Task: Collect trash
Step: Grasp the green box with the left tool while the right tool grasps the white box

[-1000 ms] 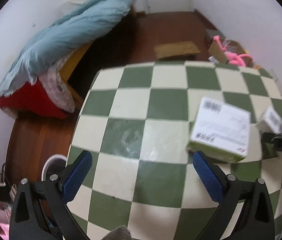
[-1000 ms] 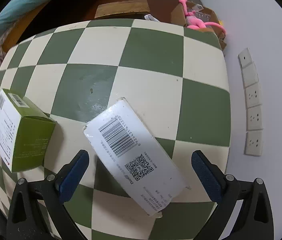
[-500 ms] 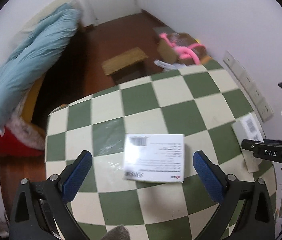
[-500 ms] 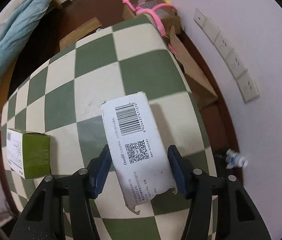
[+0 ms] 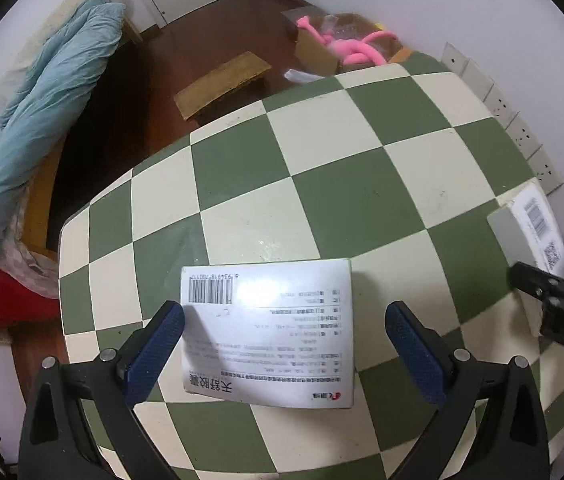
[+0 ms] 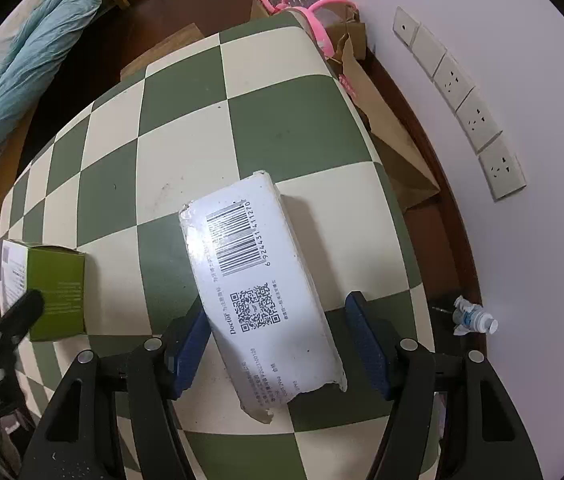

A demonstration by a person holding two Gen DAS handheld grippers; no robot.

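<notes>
1. Table [image 5: 354,200]: a checkered top that bore both boxes.
2. Left gripper [image 5: 282,354] stood wide open astride the green box [image 5: 269,332], pads clear; closing off-centre could skew it.
3. Right gripper [image 6: 277,346]: jaws opening around the white box [image 6: 257,280], right pad clear; lifting then would likely drop it.

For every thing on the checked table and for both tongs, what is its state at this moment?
Green box: lying on the table, white label side up, between the left tongs.
White box: lying flat, barcode side up, near end torn, between the right tongs.
Left tongs: open, pads not pressing the green box.
Right tongs: opening, gap visible on one side of the white box.
Checked table: both boxes rest on it.
</notes>
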